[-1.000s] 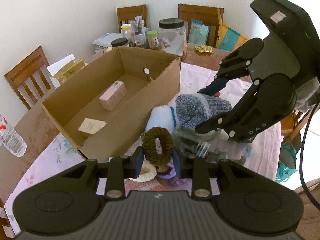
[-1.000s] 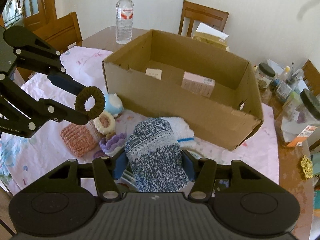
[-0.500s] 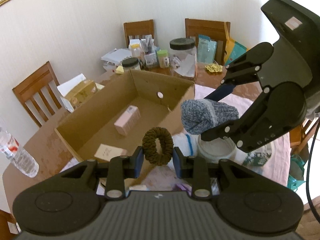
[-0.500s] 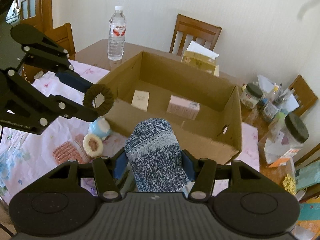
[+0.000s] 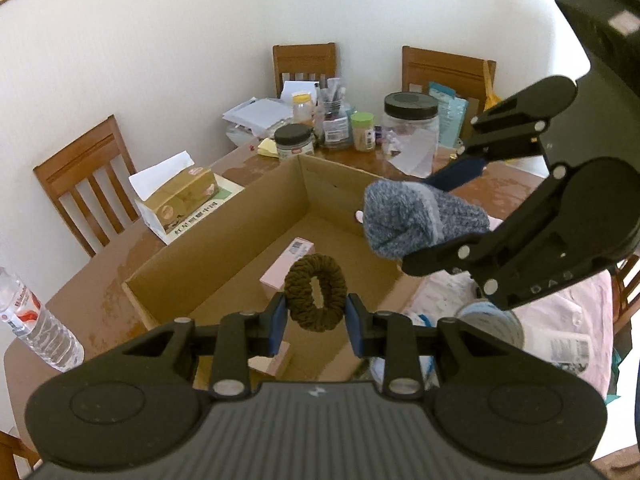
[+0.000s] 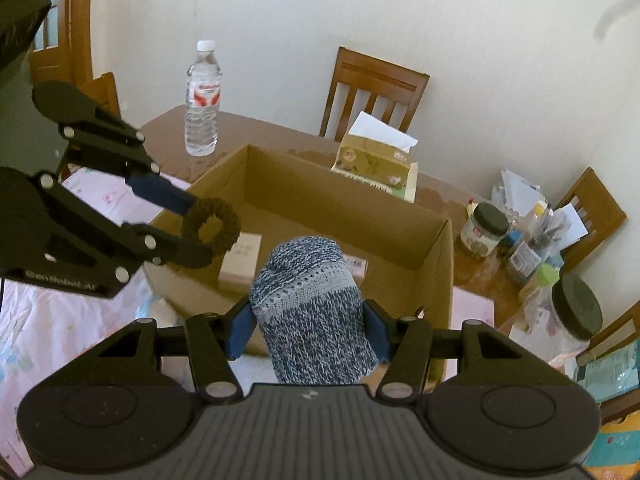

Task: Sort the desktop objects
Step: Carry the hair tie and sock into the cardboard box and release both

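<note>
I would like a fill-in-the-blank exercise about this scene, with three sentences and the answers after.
1. The left gripper holds a dark brown ____ scrunchie.
2. The right gripper holds a blue and white ____ cap.
3. Both are above the open brown ____ box with a pink carton inside.

Answers: fabric; knitted; cardboard

Black left gripper (image 5: pixel 316 316), black right gripper (image 6: pixel 306 326), blue pads, silver screws, ribbed housings, faint, perhaps "DAS", lettering
</note>
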